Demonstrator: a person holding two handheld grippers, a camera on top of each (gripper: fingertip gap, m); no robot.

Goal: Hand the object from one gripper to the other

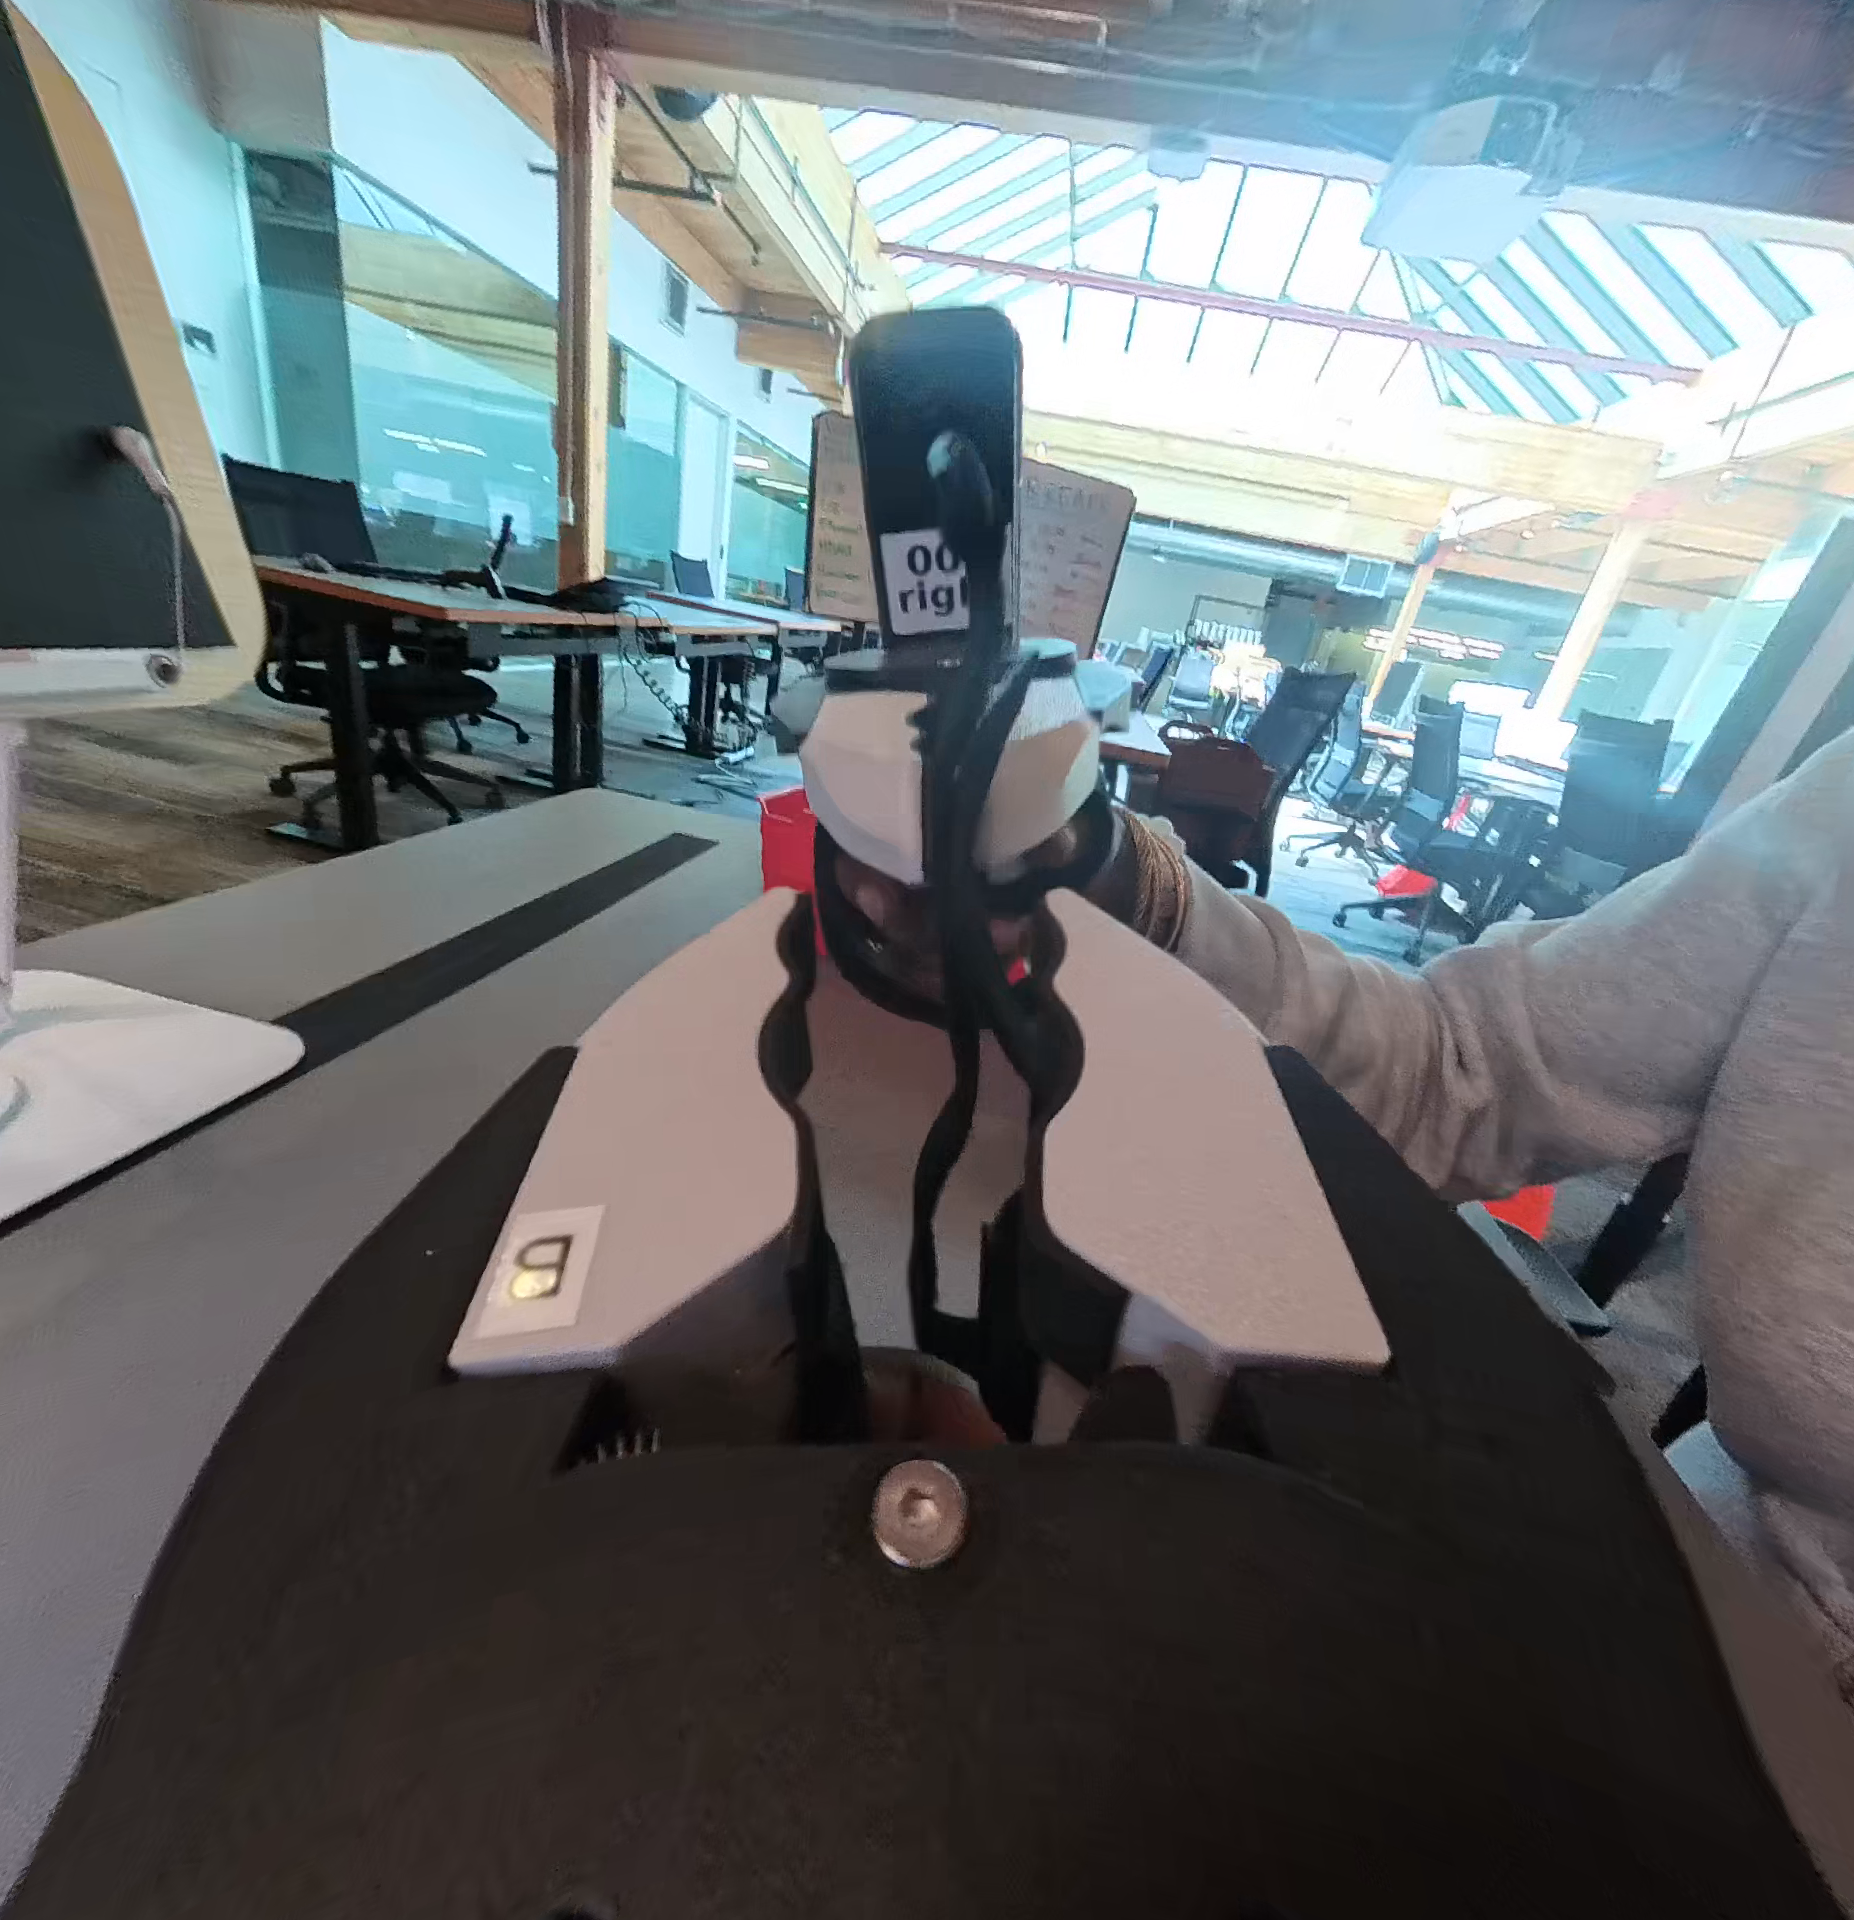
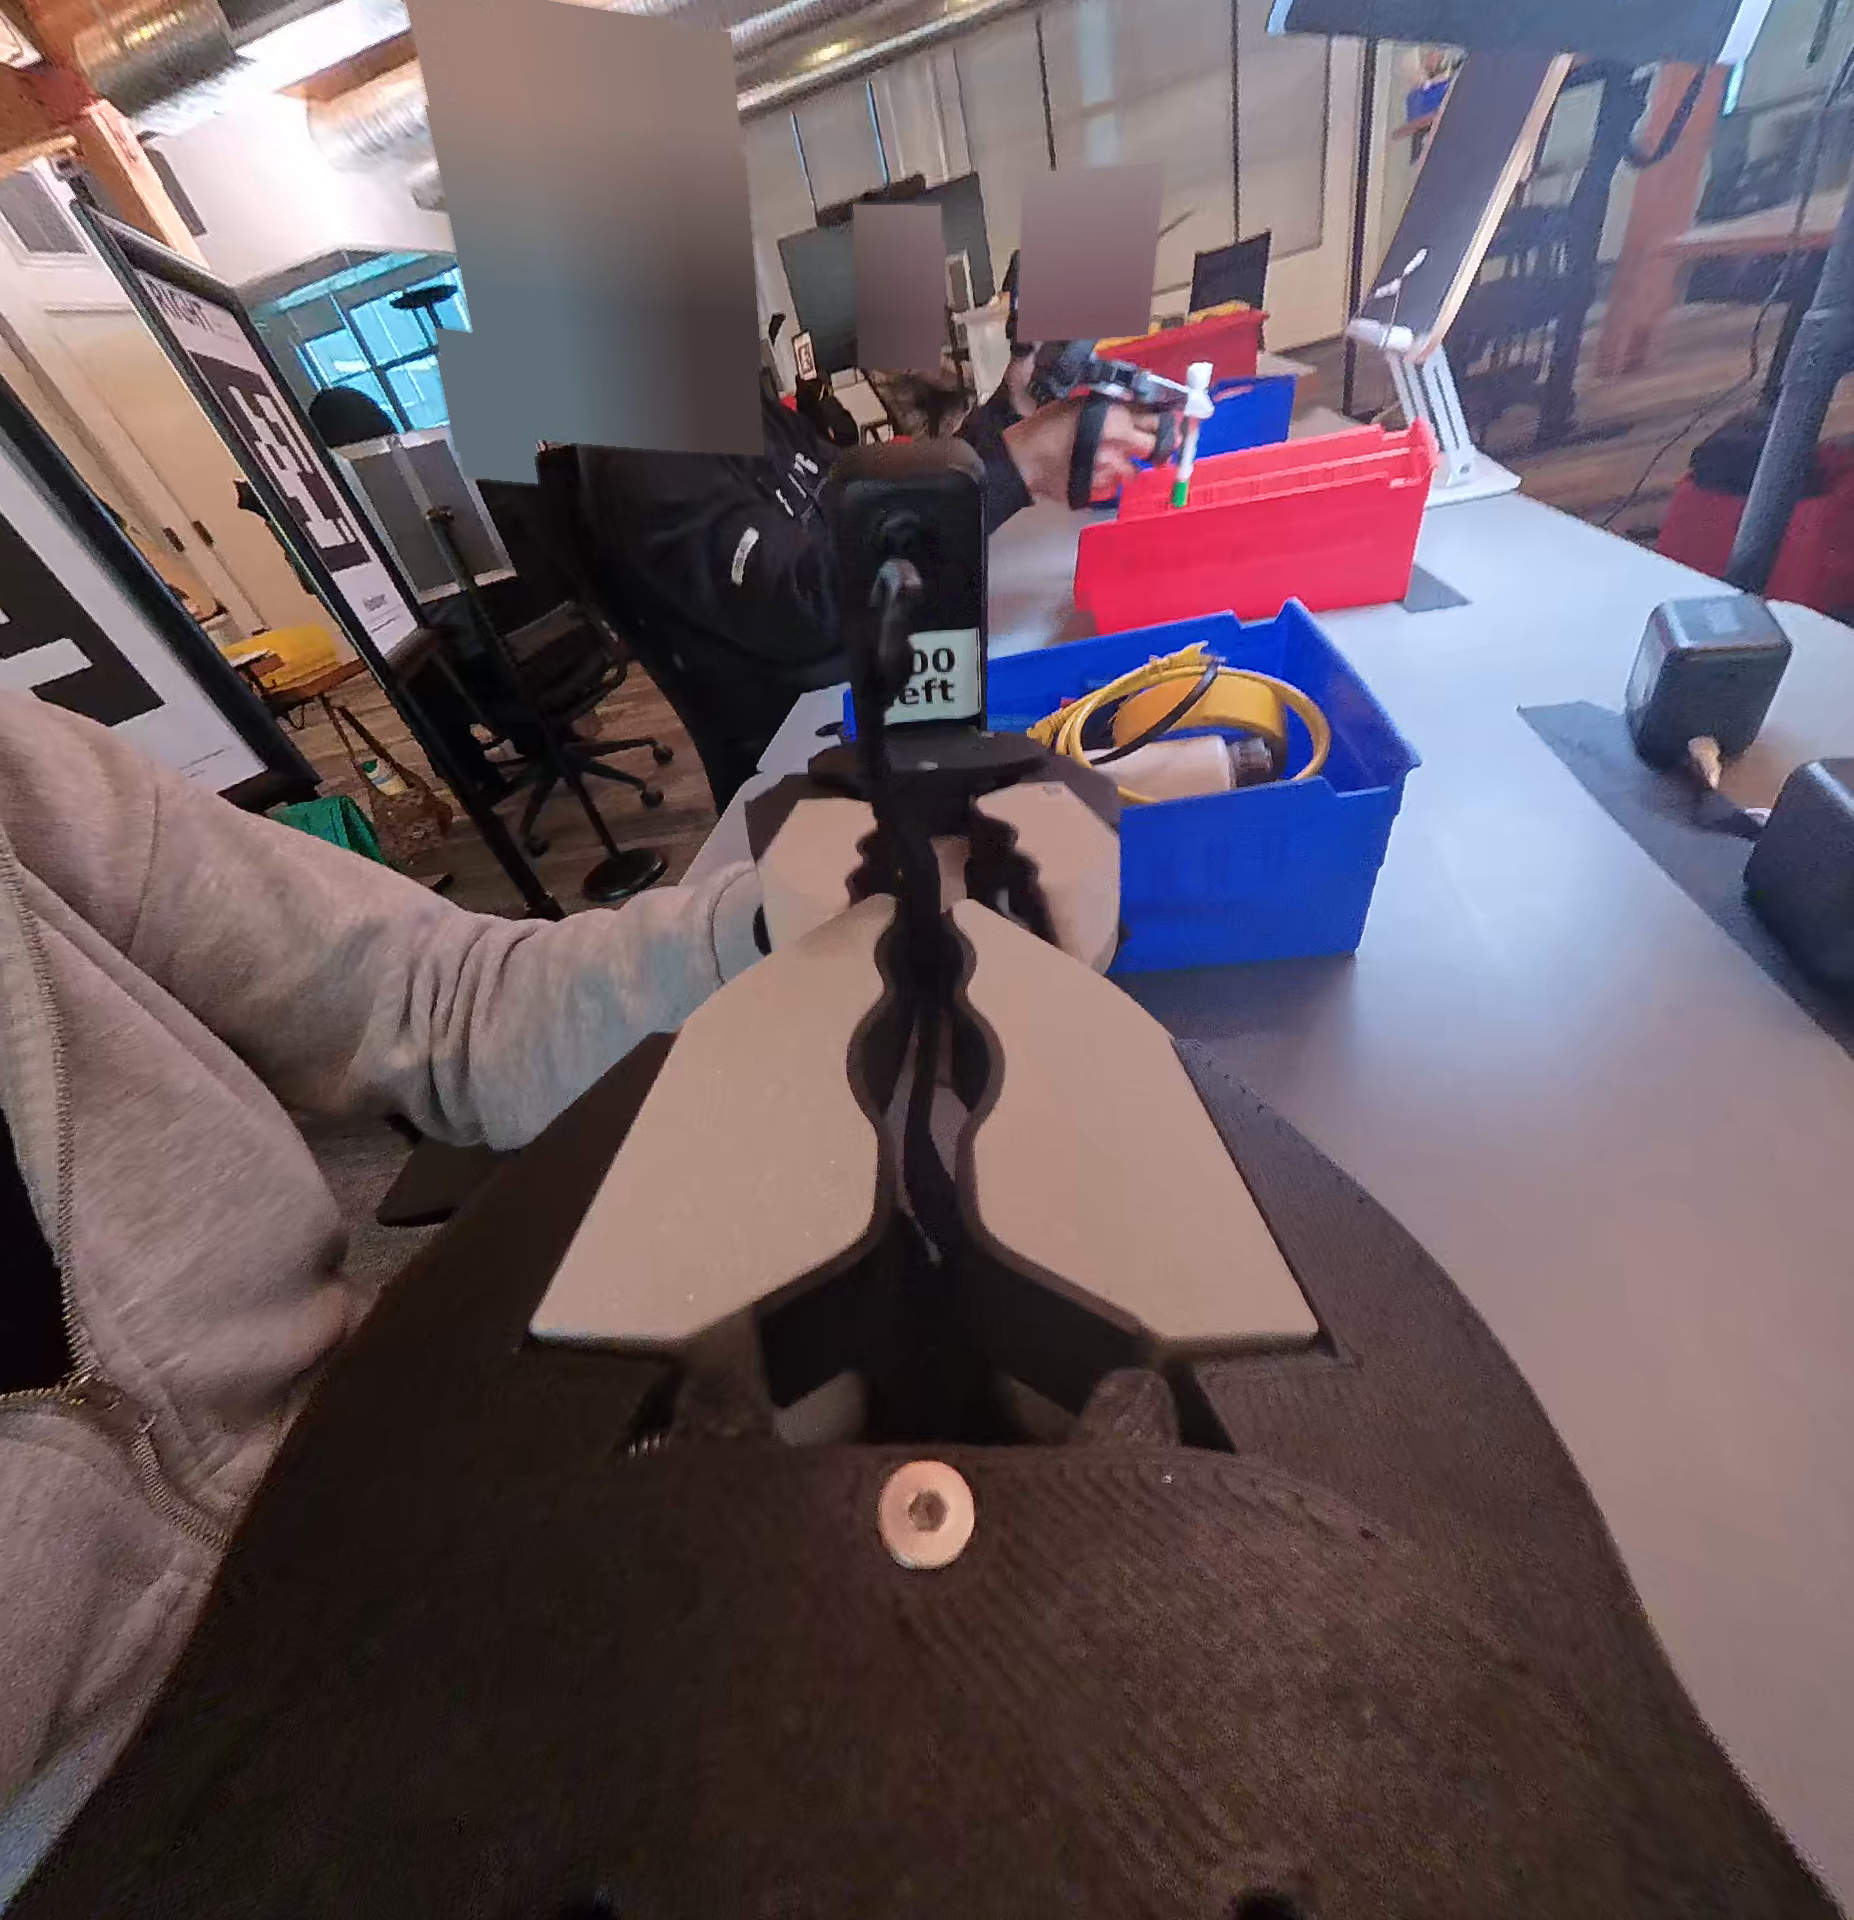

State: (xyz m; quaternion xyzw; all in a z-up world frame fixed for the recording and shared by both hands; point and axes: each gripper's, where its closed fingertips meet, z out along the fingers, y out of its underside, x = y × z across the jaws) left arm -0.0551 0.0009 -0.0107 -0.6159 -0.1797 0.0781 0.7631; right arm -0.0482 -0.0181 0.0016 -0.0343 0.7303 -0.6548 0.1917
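Object: thin black cord, limp and wavy, running between both tongs. Right tongs pinched on it; left tongs slightly apart around it (tips facing, nearly touching). Beyond: blue bin of yellow cable, red bin, grey table.
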